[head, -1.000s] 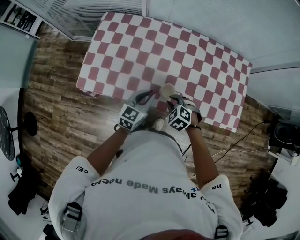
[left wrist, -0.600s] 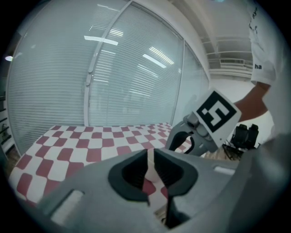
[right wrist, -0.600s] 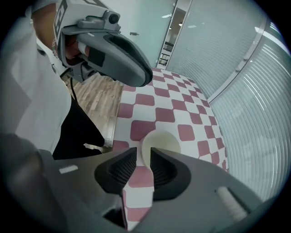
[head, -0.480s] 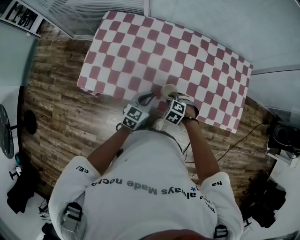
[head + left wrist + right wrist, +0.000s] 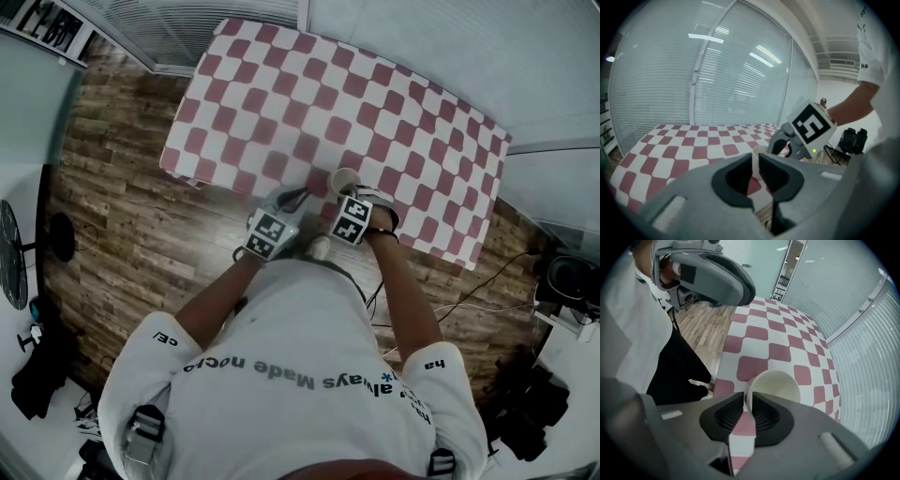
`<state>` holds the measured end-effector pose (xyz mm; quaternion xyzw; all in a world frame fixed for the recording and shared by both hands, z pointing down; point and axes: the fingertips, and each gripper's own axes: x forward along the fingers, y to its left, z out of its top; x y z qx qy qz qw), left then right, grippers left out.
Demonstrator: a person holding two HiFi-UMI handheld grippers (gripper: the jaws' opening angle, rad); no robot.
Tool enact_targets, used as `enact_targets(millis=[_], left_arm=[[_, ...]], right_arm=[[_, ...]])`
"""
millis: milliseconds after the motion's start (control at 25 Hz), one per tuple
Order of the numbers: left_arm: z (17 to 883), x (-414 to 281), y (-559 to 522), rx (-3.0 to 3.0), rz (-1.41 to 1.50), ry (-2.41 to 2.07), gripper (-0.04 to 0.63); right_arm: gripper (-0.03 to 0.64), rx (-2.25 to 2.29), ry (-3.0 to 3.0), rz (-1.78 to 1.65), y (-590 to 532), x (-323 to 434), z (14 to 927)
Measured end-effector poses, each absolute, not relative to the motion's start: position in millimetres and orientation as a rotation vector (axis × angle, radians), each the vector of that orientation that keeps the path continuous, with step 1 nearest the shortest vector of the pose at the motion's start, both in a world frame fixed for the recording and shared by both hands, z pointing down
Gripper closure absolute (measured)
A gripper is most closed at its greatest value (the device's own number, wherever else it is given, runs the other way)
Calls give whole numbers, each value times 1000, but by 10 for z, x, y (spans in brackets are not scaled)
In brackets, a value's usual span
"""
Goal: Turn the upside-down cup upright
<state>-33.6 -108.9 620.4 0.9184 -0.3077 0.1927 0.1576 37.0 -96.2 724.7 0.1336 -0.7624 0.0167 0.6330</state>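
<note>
Now cup (image 5: 780, 385) (empty, mouth up); right tool (image 5: 746, 401) closing on rim; left tool (image 5: 755, 161) closed, holding nothing.

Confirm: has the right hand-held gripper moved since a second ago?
Yes: the right hand-held gripper moved farther onto the checkered table, toward the cup; its jaws are closing on the cup's rim.

Bright, even indoor light leaves only soft shadows on the checked table (image 5: 394, 112), and ceiling lamps glare in streaks on the blinds (image 5: 717, 61). Every view bulges at the edges. Both gripper views darken at their round rims, and the left claw (image 5: 755, 158), close to the lens, looks soft.
</note>
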Motion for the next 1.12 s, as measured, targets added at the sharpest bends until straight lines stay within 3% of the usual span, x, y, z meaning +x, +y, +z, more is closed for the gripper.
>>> enact_targets(millis=[560, 1120], left_arm=[[6178, -334, -1054, 2617, 549, -891, 549], [6036, -190, -1108, 2639, 517, -872, 549]], right_arm=[[591, 330, -1810, 100, -937, 415, 7190], [590, 490, -1977, 159, -1051, 522, 6532]])
